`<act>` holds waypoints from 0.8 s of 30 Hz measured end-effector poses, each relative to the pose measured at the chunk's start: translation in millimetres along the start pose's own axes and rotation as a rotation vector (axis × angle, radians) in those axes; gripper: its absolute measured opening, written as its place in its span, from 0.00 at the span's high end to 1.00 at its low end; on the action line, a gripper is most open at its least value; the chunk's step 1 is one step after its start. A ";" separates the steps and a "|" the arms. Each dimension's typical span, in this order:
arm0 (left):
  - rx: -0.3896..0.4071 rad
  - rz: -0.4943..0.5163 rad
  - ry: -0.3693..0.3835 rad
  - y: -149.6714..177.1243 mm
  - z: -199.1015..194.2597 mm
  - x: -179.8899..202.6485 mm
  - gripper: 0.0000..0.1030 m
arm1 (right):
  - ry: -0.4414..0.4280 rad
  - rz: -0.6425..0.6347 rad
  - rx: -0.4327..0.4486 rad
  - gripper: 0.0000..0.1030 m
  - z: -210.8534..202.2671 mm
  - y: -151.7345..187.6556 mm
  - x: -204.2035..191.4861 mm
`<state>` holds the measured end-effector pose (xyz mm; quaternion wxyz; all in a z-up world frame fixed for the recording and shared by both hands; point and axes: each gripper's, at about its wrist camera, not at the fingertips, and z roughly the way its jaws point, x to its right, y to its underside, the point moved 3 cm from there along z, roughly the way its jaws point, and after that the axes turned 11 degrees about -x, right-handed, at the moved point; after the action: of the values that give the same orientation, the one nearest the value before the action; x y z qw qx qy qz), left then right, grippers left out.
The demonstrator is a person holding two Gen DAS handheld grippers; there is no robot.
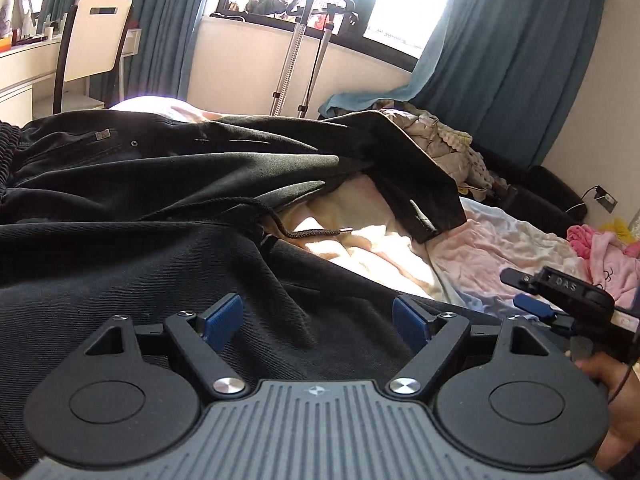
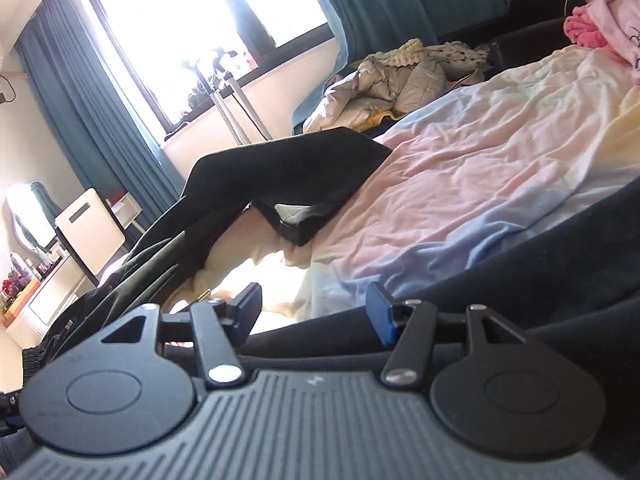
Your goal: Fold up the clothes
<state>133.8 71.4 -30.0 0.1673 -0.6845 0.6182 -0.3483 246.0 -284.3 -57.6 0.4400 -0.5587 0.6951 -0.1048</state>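
A black garment with a drawstring is spread across the bed, over a pastel sheet. It is not yet folded: the cloth lies in loose ridges, and 1 dark flap extends toward the far side of the bed.

The left gripper is positioned low over the near edge of the garment. Its jaws are apart, and no cloth is seen between them. The right gripper is likewise held low at the near edge of dark fabric, jaws apart, nothing clamped. It is also visible at the right of the left wrist view, close beside the left one.

The step in hand is judged to be the approach for a first grasp, before any fold is made. For the next move, each gripper is to be lowered onto the near hem, 1 layer of cloth is to be gathered between the pads, and both jaws are to be closed before lifting. The drawstring should be kept clear of the pads.
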 end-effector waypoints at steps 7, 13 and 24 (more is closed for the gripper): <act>-0.068 -0.001 0.032 5.9 49.5 -15.3 0.18 | 0.024 0.001 -0.089 0.43 150.2 -50.7 -25.5; -0.092 -0.034 0.067 6.4 70.0 -21.4 0.18 | 0.069 0.004 -0.015 0.56 197.7 -73.7 -23.1; -0.043 -0.048 0.083 5.7 58.6 -21.3 0.18 | 0.231 -0.043 0.224 0.92 71.0 -141.5 -20.6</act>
<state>169.8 79.1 -80.6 0.1184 -0.6876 0.6152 -0.3670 394.4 -291.8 0.9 0.4141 -0.5053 0.7129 -0.2548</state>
